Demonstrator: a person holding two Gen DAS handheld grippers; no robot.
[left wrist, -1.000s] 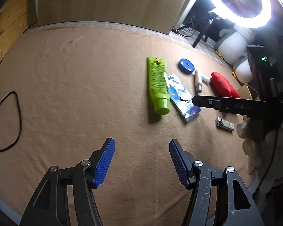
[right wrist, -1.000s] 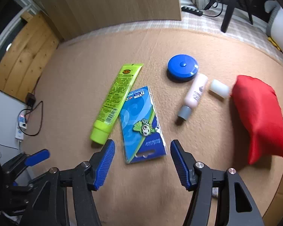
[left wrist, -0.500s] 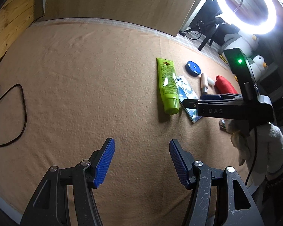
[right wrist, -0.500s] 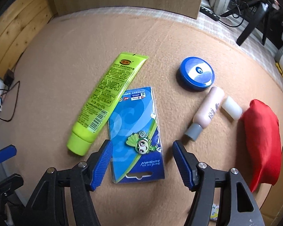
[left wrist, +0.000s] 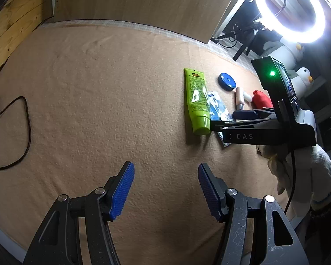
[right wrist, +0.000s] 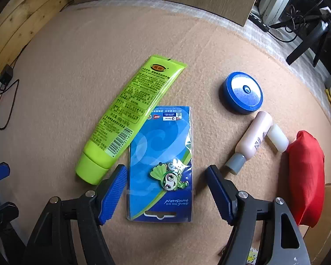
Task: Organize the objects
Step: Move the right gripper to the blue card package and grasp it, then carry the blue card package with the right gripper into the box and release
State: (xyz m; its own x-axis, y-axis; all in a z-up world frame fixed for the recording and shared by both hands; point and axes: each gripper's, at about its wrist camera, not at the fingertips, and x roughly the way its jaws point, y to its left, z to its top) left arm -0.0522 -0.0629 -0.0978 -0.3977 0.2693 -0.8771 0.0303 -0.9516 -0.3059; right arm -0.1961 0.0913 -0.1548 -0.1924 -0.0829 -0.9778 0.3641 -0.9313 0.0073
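Right tongs (right wrist: 165,190) spread wide, ribbed blue pads either side of the blue pin card (right wrist: 161,163), holding nothing; whether the pads touch the card can't be told. Card is a flat glossy rectangle in a clear plastic sleeve w/ a green cartoon pin on it and a hang slot at the near end. Its far left corner sits under the green tube (right wrist: 130,114), a soft squeeze tube w/ flat crimped far end, barcode and round cap pointing near-left.

To the right: round blue tin (right wrist: 242,95), squat disc w/ pale worn top. Just beside it a pale pink bottle (right wrist: 251,141), smooth cylinder w/ grey cap, lying down, touching a small white cylinder (right wrist: 278,139). Further right a red cloth pouch (right wrist: 304,176), soft, puffy.

All lie on the tabletop (right wrist: 66,70), covered in fuzzy tan felt-like cloth.

Left tongs (left wrist: 165,190) also wide apart, nothing between, over bare cloth well apart from the items. Left view shows the right tongs' black body low over the card, gripped by a white knit glove (left wrist: 306,176). Black cable (left wrist: 22,132) loops at the left edge.
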